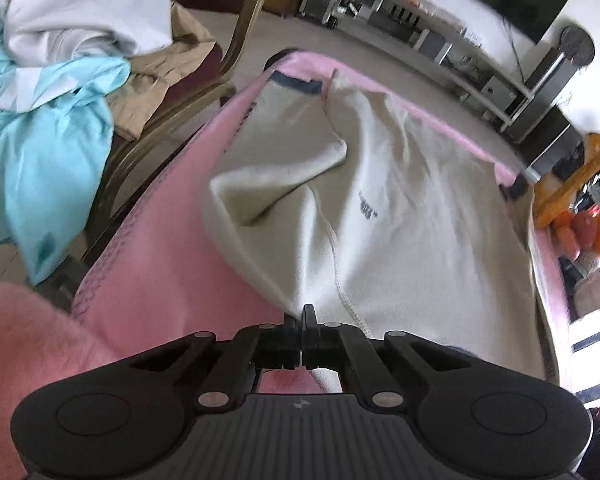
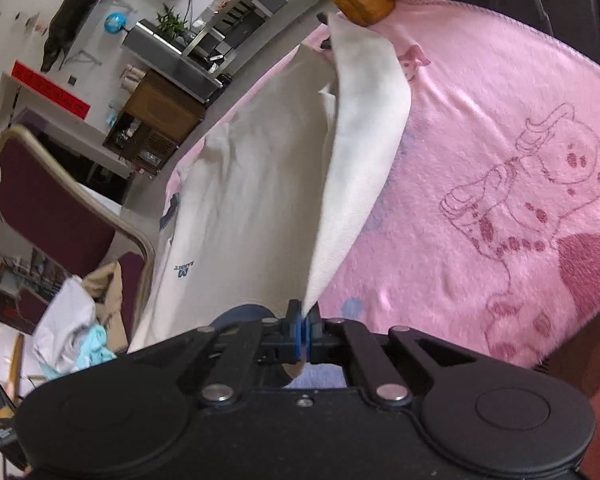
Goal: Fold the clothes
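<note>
On the pink blanket [image 2: 480, 128] we lift a soft, light cream shirt [image 1: 400, 208].
Left hand-held gripper [image 1: 303, 316] and right hand-held gripper [image 2: 303, 312] each pinch its edge fully closed; limp cloth, best held at corners.

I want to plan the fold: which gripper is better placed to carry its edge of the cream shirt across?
Right. The right gripper has lifted a long flap of the cream shirt off the pink blanket; the left gripper pinches a low edge.
</note>
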Demonstrator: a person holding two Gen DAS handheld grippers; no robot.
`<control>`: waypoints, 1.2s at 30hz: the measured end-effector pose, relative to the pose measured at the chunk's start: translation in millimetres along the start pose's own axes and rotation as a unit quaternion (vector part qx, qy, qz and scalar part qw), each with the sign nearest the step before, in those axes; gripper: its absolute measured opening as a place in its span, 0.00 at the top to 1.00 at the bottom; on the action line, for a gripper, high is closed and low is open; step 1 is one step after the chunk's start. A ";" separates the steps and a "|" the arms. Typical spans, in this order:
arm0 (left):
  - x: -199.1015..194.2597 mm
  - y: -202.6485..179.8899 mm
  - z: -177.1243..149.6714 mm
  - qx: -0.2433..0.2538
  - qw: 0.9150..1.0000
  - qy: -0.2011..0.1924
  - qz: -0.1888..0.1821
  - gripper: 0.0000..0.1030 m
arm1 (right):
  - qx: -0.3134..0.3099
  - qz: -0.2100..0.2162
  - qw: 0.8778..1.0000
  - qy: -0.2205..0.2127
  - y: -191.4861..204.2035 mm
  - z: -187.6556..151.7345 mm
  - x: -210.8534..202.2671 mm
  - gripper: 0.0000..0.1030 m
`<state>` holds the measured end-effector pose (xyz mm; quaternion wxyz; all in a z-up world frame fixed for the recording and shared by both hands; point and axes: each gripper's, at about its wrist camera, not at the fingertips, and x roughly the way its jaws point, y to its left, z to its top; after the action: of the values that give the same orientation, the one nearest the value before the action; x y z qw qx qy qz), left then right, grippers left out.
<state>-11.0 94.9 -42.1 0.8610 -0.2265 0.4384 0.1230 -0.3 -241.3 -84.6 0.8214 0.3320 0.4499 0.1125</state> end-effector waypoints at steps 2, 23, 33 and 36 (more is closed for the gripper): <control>11.7 -4.1 -3.2 0.016 0.999 0.014 0.024 0.99 | -0.018 -0.017 1.000 0.008 0.0 -6.1 1.7 0.98; 53.8 -83.4 -27.0 0.236 0.970 0.055 -0.007 0.82 | -0.132 -0.092 0.987 0.018 25.0 43.6 41.4 0.83; 24.8 -82.5 -45.0 0.321 0.942 0.100 -0.013 0.82 | -0.178 -0.128 0.972 0.087 21.1 19.7 21.3 0.85; 7.7 -89.1 -10.7 0.301 0.953 0.029 -0.002 0.82 | -0.179 -0.087 0.979 0.048 49.4 43.4 3.0 0.83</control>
<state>22.6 12.4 -28.7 0.8763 0.0392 0.4796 -0.0230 42.3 -221.8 -38.3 0.8517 0.1333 0.4884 0.1355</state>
